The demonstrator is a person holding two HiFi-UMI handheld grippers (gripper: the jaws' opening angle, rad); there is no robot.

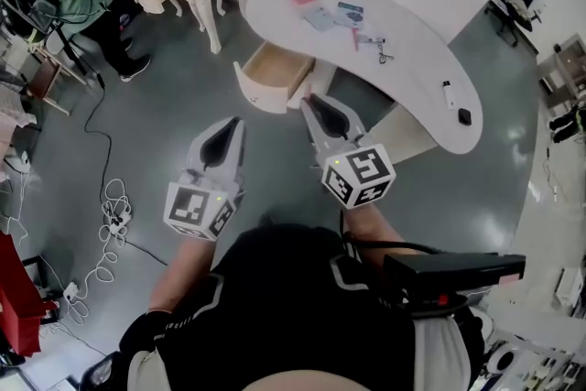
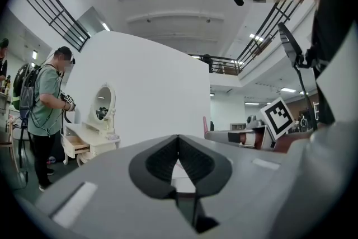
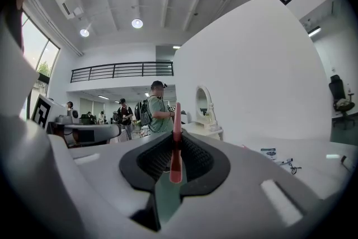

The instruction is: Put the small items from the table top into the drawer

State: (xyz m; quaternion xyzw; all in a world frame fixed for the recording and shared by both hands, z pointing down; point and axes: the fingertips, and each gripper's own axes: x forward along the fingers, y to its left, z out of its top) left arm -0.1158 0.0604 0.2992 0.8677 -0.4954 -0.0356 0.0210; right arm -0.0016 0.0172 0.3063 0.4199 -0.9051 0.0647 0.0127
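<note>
Here, the right gripper (image 1: 312, 102) has its fingers pinching a thin red strip (image 3: 175, 145). The left gripper (image 1: 234, 124) has its fingers pressed together on nothing. The open drawer (image 1: 275, 69) lies at 12 o'clock, just beyond both. Other small items (image 1: 334, 16) lie on the white bench (image 1: 417, 92) at 1 o'clock.

Top (image 1: 284, 288): black, with pale grey piping that curves over both shoulders.
Left gripper (image 1: 235, 121): pale grey shell that tapers to a point, with black inner liners.
Right gripper (image 1: 307, 99): same grey shell and black liners.
Left marker cube (image 1: 197, 208): white faces with black square patterns and a small green light at its top edge.
Right marker cube (image 1: 362, 174): same white faces and black patterns.
Pads (image 2: 162, 162): black and finely ribbed.
</note>
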